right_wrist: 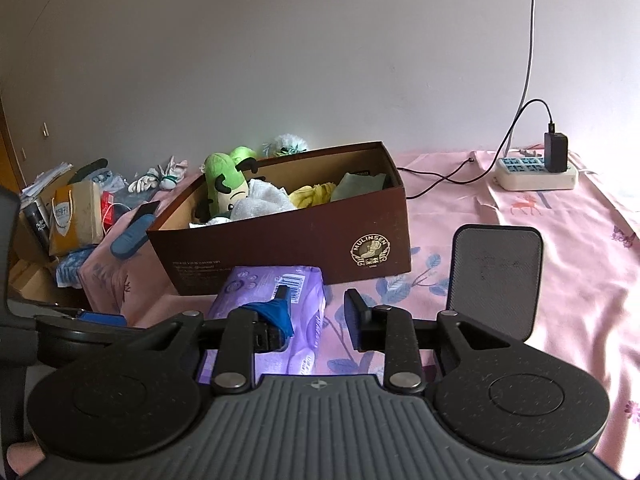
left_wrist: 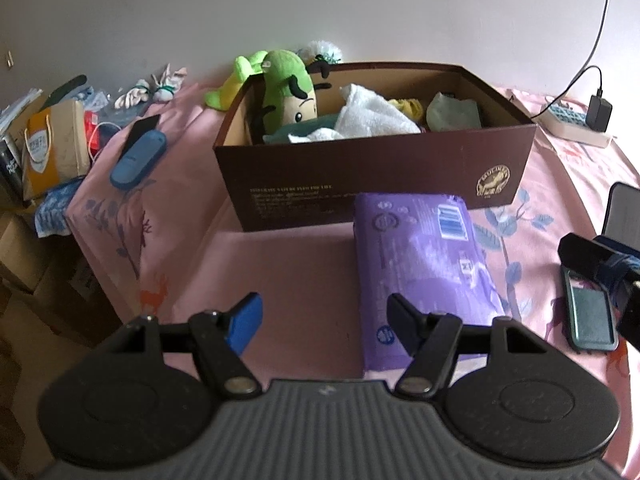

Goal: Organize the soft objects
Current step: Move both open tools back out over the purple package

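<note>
A purple soft pack point(left_wrist: 420, 264) point(right_wrist: 276, 292) lies flat on the pink sheet, right in front of a brown cardboard box point(left_wrist: 372, 172) point(right_wrist: 288, 248). In the box are a green plush point(left_wrist: 290, 92) point(right_wrist: 224, 184), a white towel point(left_wrist: 372, 116), a yellow cloth point(right_wrist: 312, 194) and a pale green cloth point(left_wrist: 454, 112). My left gripper point(left_wrist: 324, 328) is open and empty; its right finger overlaps the pack's near left edge. My right gripper point(right_wrist: 316, 320) is also open and empty, and its blue-taped left finger overlaps the pack's right side.
A second green plush point(left_wrist: 236, 80) and white bundled socks point(left_wrist: 160, 88) lie behind the box. A blue case point(left_wrist: 138, 158) and a paper bag point(left_wrist: 56, 148) sit left, at the bed's edge. A power strip with charger point(right_wrist: 536, 172) is far right; a black pad point(right_wrist: 496, 276) stands near right.
</note>
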`<state>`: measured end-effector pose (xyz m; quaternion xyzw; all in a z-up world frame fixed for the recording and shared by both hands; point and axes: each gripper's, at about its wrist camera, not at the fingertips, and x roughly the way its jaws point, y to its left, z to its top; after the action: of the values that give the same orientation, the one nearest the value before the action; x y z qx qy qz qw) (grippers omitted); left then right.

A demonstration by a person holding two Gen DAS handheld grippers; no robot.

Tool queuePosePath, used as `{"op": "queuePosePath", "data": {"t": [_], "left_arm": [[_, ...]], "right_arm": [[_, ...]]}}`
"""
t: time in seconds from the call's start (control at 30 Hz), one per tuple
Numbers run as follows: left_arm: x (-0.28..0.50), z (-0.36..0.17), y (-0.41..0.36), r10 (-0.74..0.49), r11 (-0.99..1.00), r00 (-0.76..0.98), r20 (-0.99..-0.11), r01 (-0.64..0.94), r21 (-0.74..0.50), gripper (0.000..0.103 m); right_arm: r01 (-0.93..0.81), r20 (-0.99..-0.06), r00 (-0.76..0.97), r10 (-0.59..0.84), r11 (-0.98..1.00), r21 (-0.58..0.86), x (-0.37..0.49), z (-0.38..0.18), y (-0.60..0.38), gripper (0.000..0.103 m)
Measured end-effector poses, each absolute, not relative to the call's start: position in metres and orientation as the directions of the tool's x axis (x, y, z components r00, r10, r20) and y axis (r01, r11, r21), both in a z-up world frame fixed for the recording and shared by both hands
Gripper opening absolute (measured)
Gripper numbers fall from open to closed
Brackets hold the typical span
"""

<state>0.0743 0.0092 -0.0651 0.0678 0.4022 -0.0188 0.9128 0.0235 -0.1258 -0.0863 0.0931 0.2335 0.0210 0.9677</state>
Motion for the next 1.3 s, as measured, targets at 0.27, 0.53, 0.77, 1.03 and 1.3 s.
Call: {"op": "queuePosePath", "data": {"t": [0.27,0.53,0.77,1.03,1.3], "left_arm": [[0.075,-0.072,0.008,0.048,0.989,0.663,-0.747,0.073,0.128,0.07],[0.08,-0.068,0.012,0.048,0.993,0.659,-0.751,0.052,0.11,0.07],[0.086,-0.065,0.01,0.046,0.993,0.668,-0.743,0.052,0.108,0.07],[0.092,-0.071,0.01,0.052,0.991,0.677,-0.734,0.053,0.119,0.071],[0.093,-0.072,0.01,0.053,0.989,0.693,-0.719,0.06,0.131,0.071]], "right_arm": [[0.017,-0.48,0.874,0.068,0.985,0.17,0.022,-0.091,-0.125,0.012],[0.103,-0.533,0.846,0.001,0.981,0.166,0.027,-0.089,-0.121,0.014],[0.094,-0.529,0.849,0.001,0.984,0.152,0.028,-0.086,-0.118,0.015],[0.029,-0.525,0.85,0.05,0.99,0.142,0.031,-0.099,-0.117,0.016],[0.033,-0.543,0.84,0.021,0.995,0.09,0.034,-0.104,-0.119,0.017]]}}
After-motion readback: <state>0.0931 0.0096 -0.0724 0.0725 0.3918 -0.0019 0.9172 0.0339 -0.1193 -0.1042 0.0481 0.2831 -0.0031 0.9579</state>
